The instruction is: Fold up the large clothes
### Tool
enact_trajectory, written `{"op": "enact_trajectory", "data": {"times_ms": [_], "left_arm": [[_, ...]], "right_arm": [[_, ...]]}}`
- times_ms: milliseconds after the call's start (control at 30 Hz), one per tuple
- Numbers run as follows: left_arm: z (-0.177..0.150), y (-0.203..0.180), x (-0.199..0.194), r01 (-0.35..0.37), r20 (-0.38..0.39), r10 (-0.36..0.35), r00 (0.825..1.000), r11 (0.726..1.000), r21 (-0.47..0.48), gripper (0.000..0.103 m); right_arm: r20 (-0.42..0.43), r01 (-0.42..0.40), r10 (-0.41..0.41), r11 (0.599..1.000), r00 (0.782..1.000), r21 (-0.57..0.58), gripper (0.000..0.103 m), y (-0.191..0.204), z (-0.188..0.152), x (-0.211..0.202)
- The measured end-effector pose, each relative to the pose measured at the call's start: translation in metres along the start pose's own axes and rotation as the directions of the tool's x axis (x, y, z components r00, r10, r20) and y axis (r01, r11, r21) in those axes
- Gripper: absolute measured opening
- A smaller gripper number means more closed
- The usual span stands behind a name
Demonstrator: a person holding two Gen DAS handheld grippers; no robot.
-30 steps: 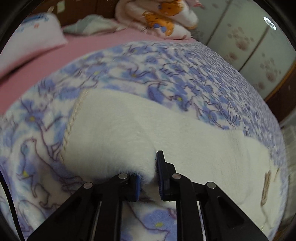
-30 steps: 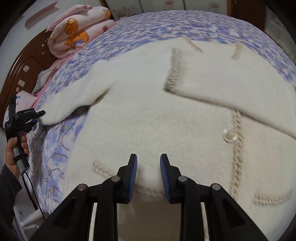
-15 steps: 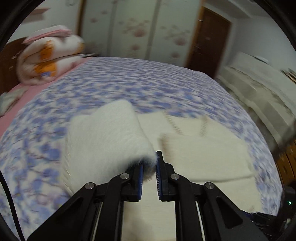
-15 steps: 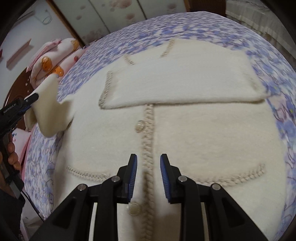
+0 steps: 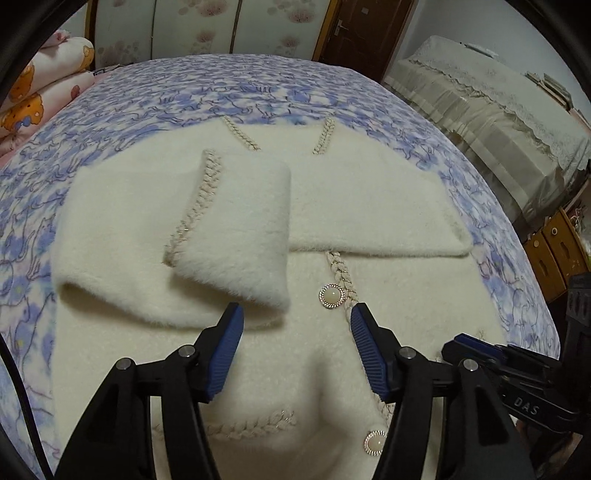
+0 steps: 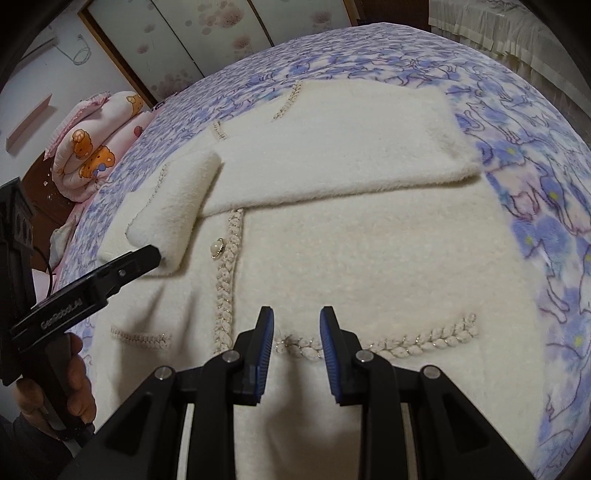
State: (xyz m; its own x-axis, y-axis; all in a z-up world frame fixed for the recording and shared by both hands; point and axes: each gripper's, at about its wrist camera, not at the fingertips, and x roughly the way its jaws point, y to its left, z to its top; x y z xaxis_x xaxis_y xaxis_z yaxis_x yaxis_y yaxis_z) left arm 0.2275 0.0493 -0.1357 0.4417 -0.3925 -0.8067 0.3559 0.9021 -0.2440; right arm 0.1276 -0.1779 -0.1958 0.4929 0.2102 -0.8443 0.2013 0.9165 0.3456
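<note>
A fluffy cream cardigan with braided trim and pearl buttons lies front up on the bed; it also shows in the right wrist view. Both sleeves are folded across its chest: the left sleeve lies over the right sleeve. My left gripper is open and empty, just below the left sleeve's cuff. My right gripper is open and empty, hovering over the braided pocket trim near the hem. The left gripper's finger also appears in the right wrist view.
The bed has a blue floral blanket. A rolled pink quilt with bear prints lies at the bed's head. A cloth-covered cabinet and a wooden door stand beyond the bed's right side. Wardrobe doors are behind.
My left gripper carried the left sleeve across the cardigan's chest, let it go and opened wide. My right gripper stayed open over the lower front, drawing back toward the hem.
</note>
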Motion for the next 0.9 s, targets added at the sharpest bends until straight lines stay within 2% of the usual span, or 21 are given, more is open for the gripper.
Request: {"op": "enact_trajectory", "data": {"times_ms": [67, 200, 333, 533, 800, 900], "left_arm": [[-0.005, 0.008, -0.014, -0.010, 0.027, 0.011, 1.000, 1.000, -0.022, 0.070], [-0.016, 0.027, -0.032, -0.060, 0.033, 0.064, 0.997, 0.994, -0.089, 0.071], [-0.033, 0.057, -0.045, -0.084, 0.018, 0.089, 0.996, 0.979, -0.185, 0.071], [-0.062, 0.093, -0.056, -0.137, -0.021, 0.137, 0.990, 0.951, -0.276, 0.071], [-0.088, 0.129, -0.056, -0.140, -0.059, 0.127, 0.990, 0.916, -0.376, 0.071], [-0.091, 0.135, -0.055, -0.150, -0.061, 0.137, 0.989, 0.910, -0.385, 0.071]], "right_arm": [[0.000, -0.010, 0.010, 1.000, 1.000, -0.014, 0.026, 0.008, 0.002, 0.003], [0.009, -0.025, 0.025, 0.997, 1.000, -0.078, 0.027, 0.035, 0.008, 0.005], [0.052, -0.022, 0.033, 0.979, 0.998, -0.201, 0.045, 0.074, 0.015, 0.005], [0.065, 0.005, 0.018, 0.938, 0.998, -0.346, 0.047, 0.126, 0.025, 0.025], [0.012, 0.051, -0.051, 0.891, 0.999, -0.452, 0.047, 0.171, 0.038, 0.082], [0.030, 0.145, -0.149, 0.864, 0.988, -0.482, 0.047, 0.185, 0.045, 0.098]]}}
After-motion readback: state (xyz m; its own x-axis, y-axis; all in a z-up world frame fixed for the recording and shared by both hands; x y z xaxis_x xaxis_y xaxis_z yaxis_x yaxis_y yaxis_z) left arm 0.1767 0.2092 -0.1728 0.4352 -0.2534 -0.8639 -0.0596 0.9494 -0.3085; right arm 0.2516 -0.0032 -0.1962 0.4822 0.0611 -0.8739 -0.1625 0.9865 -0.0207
